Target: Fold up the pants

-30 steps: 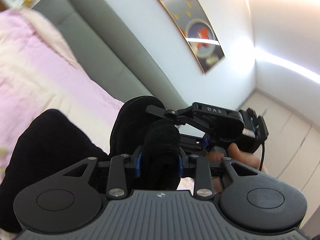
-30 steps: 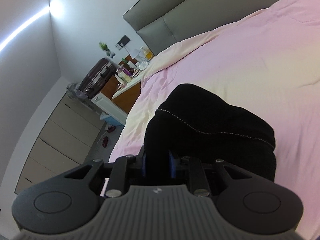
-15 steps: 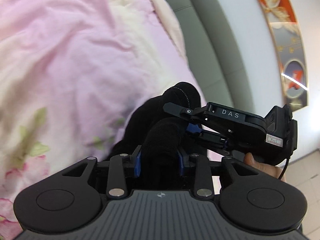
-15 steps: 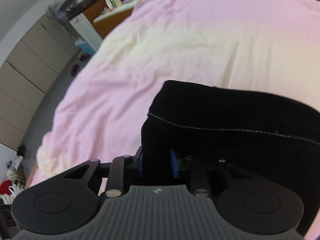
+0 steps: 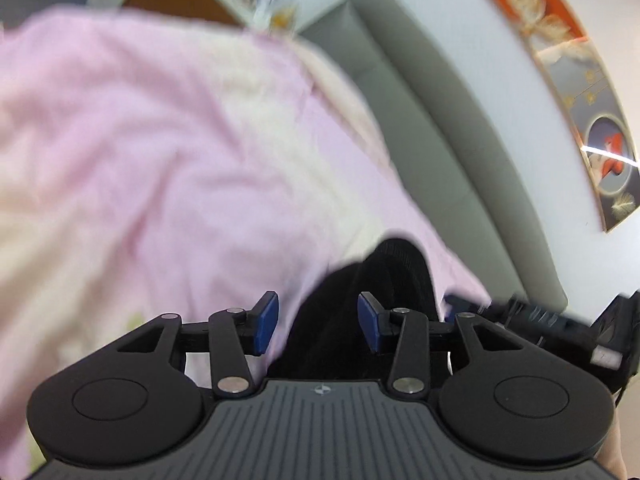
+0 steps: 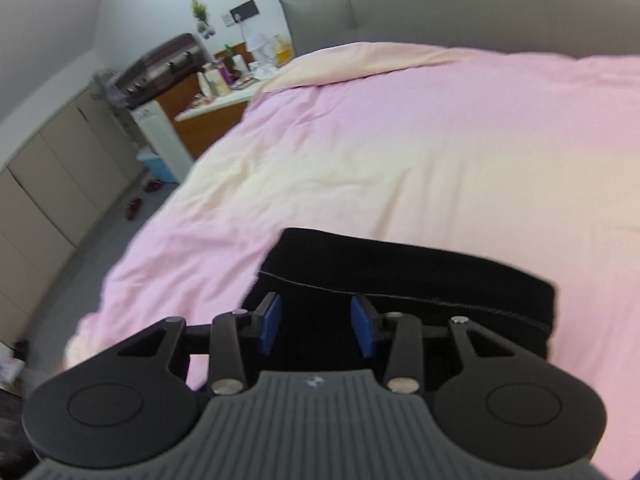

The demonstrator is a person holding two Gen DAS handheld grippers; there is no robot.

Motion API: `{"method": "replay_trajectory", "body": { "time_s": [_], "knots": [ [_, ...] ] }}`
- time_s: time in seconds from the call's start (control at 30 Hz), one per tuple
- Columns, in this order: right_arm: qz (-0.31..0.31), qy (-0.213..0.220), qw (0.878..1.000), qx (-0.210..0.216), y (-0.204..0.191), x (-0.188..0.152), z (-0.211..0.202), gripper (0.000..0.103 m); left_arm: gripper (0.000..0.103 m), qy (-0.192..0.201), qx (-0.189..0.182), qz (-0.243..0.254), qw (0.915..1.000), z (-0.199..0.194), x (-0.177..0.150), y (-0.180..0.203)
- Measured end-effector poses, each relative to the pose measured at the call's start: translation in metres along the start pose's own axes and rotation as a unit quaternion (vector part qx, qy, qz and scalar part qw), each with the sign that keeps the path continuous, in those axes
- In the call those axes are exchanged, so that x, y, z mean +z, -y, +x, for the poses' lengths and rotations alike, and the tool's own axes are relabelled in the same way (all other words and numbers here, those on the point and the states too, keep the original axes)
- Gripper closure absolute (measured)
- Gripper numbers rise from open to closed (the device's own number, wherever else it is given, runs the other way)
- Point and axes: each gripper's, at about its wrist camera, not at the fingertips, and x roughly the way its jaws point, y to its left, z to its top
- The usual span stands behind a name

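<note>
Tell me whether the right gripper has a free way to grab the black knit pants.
Probably yes: the right gripper is open just above the black knit pants on the pink bedcover, nothing between.

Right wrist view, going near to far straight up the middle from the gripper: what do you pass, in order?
right gripper → black pants → pink duvet → grey headboard

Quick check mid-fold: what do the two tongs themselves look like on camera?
Both match. The left tongs and right tongs have matte black linkage arms with silver rivets, blue rectangular pads, two round black discs and a grey ribbed base bearing a small emblem.
</note>
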Motion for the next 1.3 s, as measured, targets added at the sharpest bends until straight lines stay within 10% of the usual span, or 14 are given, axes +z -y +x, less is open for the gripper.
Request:
{"method": "replay_trajectory", "body": {
  "time_s": [0.17,0.37,0.63,1.0,1.3],
  "knots": [
    [-0.062,-0.001,0.996,-0.059,-0.007,-0.003,0.015,0.066,0.049,0.007,-0.022,0.117,0.9929,-0.001,-0.01,0.034],
    [-0.15,-0.032,0.986,-0.064,-0.026,0.0,0.07,0.063,0.051,-0.004,-0.01,0.268,0.9633,0.012,-0.042,0.068],
    [-0.18,-0.044,0.981,-0.059,-0.029,-0.002,0.086,0.062,0.059,-0.105,0.054,0.27,0.9555,0.045,-0.048,0.051],
    [-0.129,0.062,0.986,-0.089,-0.015,-0.112,-0.009,0.059,0.059,-0.136,-0.014,0.136,0.9812,0.04,-0.024,0.02],
    [-0.064,0.074,0.991,-0.093,-0.001,-0.186,-0.054,0.059,0.059,-0.152,-0.048,0.113,0.9808,0.042,-0.024,0.02]
  ]
}}
